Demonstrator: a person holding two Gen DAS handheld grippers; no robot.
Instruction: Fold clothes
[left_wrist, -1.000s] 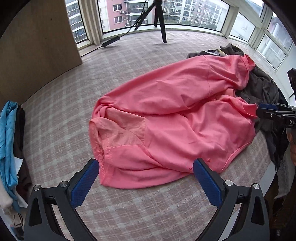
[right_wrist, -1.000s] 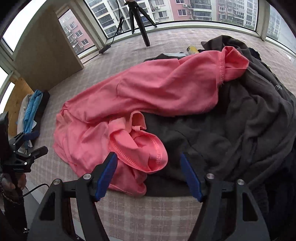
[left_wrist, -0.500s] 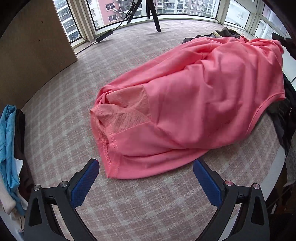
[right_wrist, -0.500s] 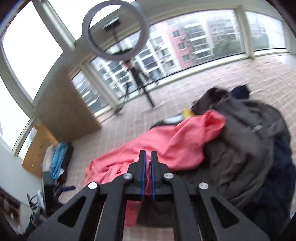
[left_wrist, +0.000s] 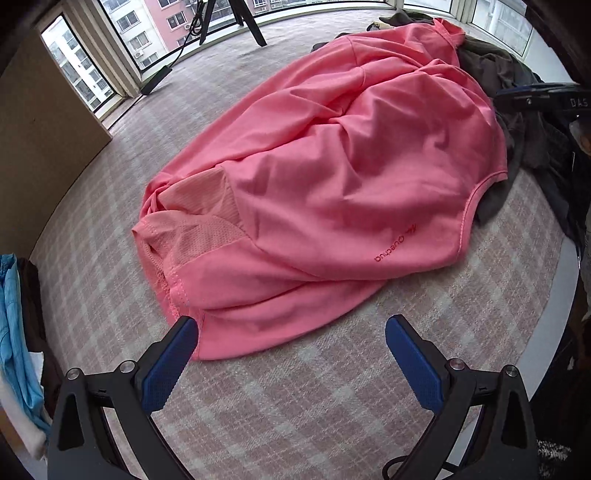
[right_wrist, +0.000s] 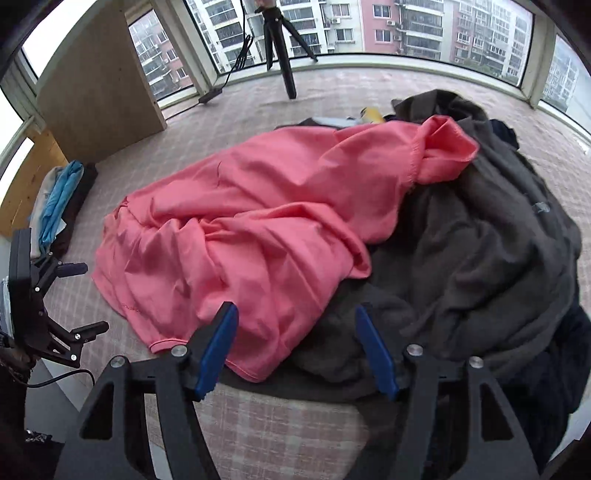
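Both claws released: left gripper (left_wrist: 291, 354) spread just short of the pink shirt (left_wrist: 332, 177) hem, right gripper (right_wrist: 295, 347) spread over its edge atop the dark clothes (right_wrist: 480, 251). Shirt lies rumpled, unfolded; pinch only pink fabric, clear of the dark layer beneath.

smooth matt pink cloth shirt (left_wrist: 332, 177); fuzzy dark fleece garment (right_wrist: 480, 258).
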